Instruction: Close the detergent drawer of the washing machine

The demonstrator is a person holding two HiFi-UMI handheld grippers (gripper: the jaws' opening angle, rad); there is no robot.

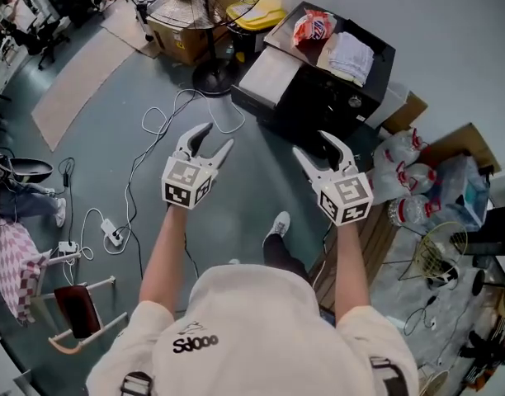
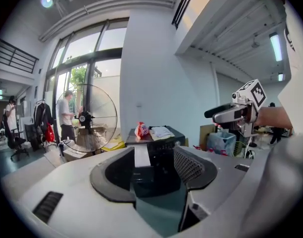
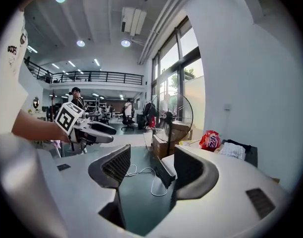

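Showing the approach to the washing machine [image 1: 318, 110], a low black box standing on the floor [image 1: 236, 213] ahead of us by the wall, with a red-and-white packet [image 1: 312, 27] and a folded cloth [image 1: 351, 56] lying on its top. We take the pale panel in a dark frame, jutting from the machine's left end as the head view shows it, to be the detergent drawer [image 1: 271, 77], standing out and not yet closed; no view gives closer detail to confirm this.

Its long axis runs from the machine toward the lower left of the head view. We judge that the closing push must travel the opposite way, up and to the right, into the machine's body.

The left gripper [image 1: 220, 134] and the right gripper [image 1: 309, 143] are held out in front of us, both well apart from the machine, each with its jaws wide and nothing between them. In the left gripper view the drawer sits squarely in the gap between the jaws, straight ahead. In the right gripper view the machine lies off to the right, behind the right-hand jaw, with only a corner of the drawer in the gap.

We therefore judge the left gripper the better aligned for the push, though in the head view the right one appears nearer the machine's black front.
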